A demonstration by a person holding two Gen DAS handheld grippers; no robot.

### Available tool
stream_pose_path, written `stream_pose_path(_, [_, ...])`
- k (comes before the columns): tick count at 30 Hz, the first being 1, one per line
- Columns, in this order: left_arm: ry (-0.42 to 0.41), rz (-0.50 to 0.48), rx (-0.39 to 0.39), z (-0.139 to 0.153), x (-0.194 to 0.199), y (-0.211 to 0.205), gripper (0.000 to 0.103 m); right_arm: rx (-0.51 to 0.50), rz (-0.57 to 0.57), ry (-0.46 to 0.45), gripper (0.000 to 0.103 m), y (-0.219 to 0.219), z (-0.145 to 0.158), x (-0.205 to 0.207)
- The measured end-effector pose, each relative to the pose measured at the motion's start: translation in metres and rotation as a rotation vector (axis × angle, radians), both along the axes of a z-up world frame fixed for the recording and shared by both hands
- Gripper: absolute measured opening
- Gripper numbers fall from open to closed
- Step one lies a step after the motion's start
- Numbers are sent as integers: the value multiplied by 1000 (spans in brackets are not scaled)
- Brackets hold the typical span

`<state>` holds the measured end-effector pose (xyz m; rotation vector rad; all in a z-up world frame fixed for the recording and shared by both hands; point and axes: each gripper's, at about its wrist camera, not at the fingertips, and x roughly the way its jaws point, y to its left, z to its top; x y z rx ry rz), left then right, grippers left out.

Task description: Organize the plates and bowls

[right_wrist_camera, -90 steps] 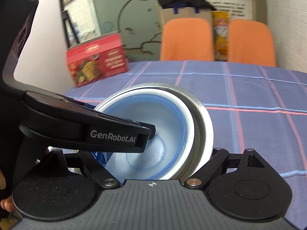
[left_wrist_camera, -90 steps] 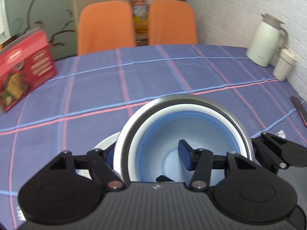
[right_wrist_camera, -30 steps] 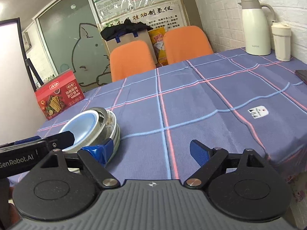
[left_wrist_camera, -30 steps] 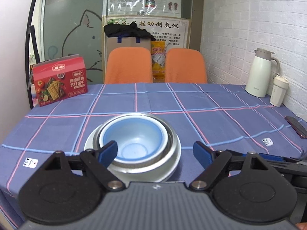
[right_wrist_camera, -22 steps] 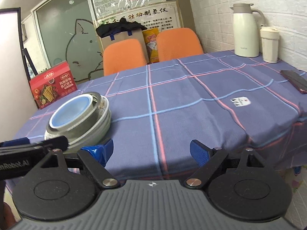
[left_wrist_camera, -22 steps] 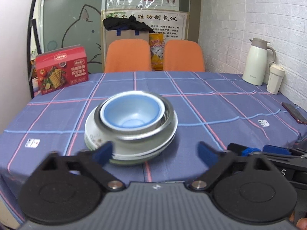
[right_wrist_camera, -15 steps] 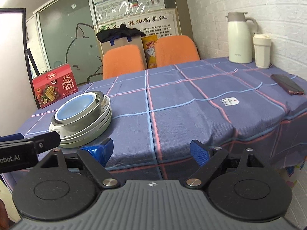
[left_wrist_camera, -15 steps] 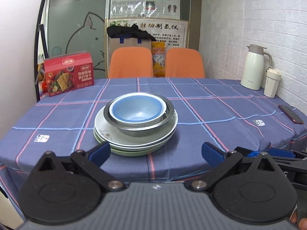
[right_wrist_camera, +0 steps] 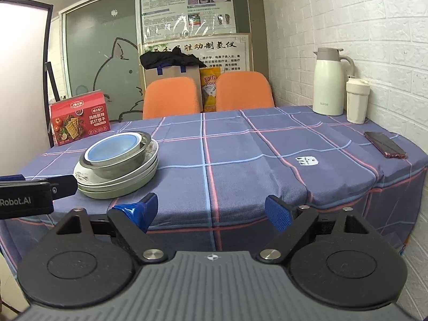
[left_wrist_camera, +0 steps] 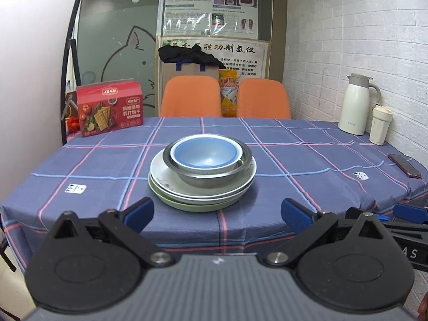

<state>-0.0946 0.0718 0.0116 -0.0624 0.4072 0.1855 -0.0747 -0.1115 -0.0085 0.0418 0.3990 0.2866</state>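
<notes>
One stack stands near the front of the table. A blue bowl nests in a steel bowl, which rests on white plates over a green plate. In the right wrist view the same blue bowl, steel bowl and plates stand at left. My left gripper is open and empty, back beyond the table's front edge. My right gripper is also open and empty, off the front edge to the right of the stack.
A red cracker box stands at the back left. A white thermos and a cream cup stand at the right by the brick wall, a phone near the right edge. Two orange chairs face the far side.
Both grippers have pulled back and away from the stack, past the table's front edge. The left gripper let go of the bowl, which now sits nested in the stack.
</notes>
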Motion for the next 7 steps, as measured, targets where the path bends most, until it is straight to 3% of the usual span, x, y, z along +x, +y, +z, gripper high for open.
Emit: stream_pose_path(7, [-66,12,0,8,-13,3,100,1,22,12,74,6,-1,-2])
